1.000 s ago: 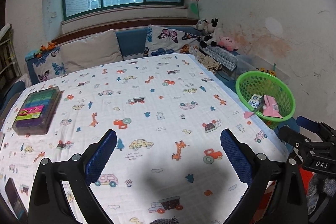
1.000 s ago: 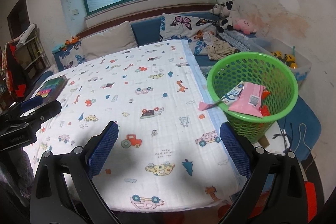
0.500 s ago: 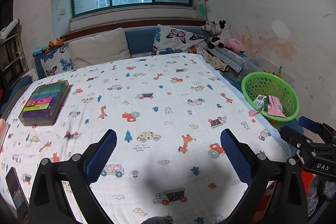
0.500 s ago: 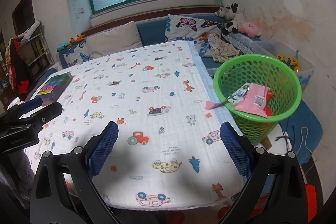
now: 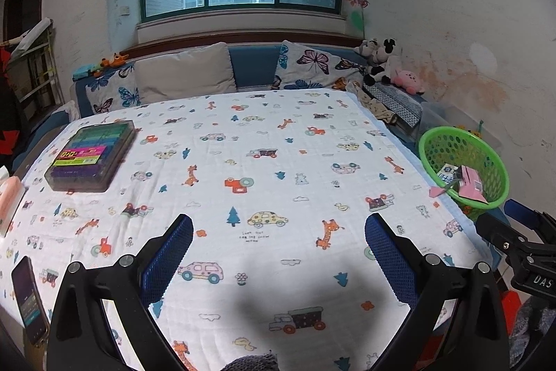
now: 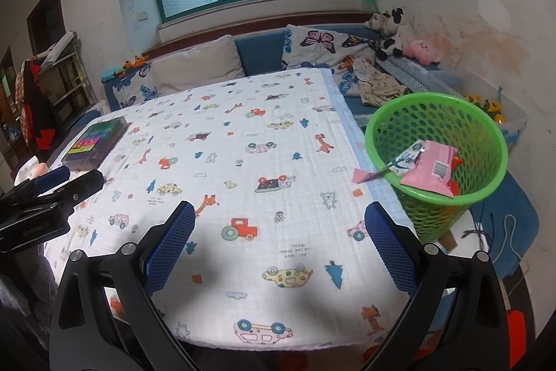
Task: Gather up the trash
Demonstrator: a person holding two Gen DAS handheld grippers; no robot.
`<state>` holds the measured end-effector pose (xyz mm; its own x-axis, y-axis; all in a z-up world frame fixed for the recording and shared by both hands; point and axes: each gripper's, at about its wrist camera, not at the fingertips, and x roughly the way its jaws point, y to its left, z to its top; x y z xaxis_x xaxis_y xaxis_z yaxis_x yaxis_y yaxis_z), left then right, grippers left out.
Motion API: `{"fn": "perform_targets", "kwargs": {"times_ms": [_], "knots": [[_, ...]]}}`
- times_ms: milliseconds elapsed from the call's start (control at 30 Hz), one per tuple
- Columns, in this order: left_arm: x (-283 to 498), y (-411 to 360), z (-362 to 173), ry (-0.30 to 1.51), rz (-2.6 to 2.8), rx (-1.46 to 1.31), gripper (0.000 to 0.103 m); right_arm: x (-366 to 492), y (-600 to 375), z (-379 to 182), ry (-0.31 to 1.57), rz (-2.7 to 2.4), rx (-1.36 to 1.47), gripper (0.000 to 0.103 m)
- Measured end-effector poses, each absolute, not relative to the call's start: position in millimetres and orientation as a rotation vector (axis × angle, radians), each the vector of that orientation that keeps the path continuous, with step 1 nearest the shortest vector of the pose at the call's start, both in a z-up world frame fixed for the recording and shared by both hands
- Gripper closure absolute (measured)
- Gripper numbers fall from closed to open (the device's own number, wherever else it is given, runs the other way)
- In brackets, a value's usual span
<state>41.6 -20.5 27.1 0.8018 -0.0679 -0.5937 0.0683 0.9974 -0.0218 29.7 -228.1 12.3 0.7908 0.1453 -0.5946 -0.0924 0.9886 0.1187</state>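
Note:
A green mesh basket (image 6: 486, 131) stands beside the table's right edge and holds pink and white wrappers (image 6: 431, 167); a pink scrap (image 6: 363, 175) pokes over its rim onto the cloth. The basket also shows in the left wrist view (image 5: 431, 141), with the wrappers (image 5: 469, 185) inside. My left gripper (image 5: 278, 252) is open and empty above the near middle of the table. My right gripper (image 6: 279, 237) is open and empty above the near right part of the table, left of the basket. Each gripper shows at the other view's edge.
The table carries a white cartoon-print cloth (image 5: 264, 134). A box of coloured items (image 5: 92, 153) lies at its far left, a phone (image 5: 29, 299) at the near left edge. A sofa with cushions (image 5: 184, 72) and plush toys (image 5: 385, 65) lies behind.
Both grippers have pulled back and risen, so more of the table and room shows. The jaws stayed open. The wrappers in the basket have not moved.

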Motion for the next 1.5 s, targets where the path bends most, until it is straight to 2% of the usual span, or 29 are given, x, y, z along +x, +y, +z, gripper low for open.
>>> {"fn": "perform_targets", "kwargs": {"times_ms": [1500], "knots": [[38.8, -7.5, 20.2, 0.647, -0.041, -0.021, 0.007, 30.3, -224.7, 8.8, 0.648, 0.117, 0.076, 0.004]]}}
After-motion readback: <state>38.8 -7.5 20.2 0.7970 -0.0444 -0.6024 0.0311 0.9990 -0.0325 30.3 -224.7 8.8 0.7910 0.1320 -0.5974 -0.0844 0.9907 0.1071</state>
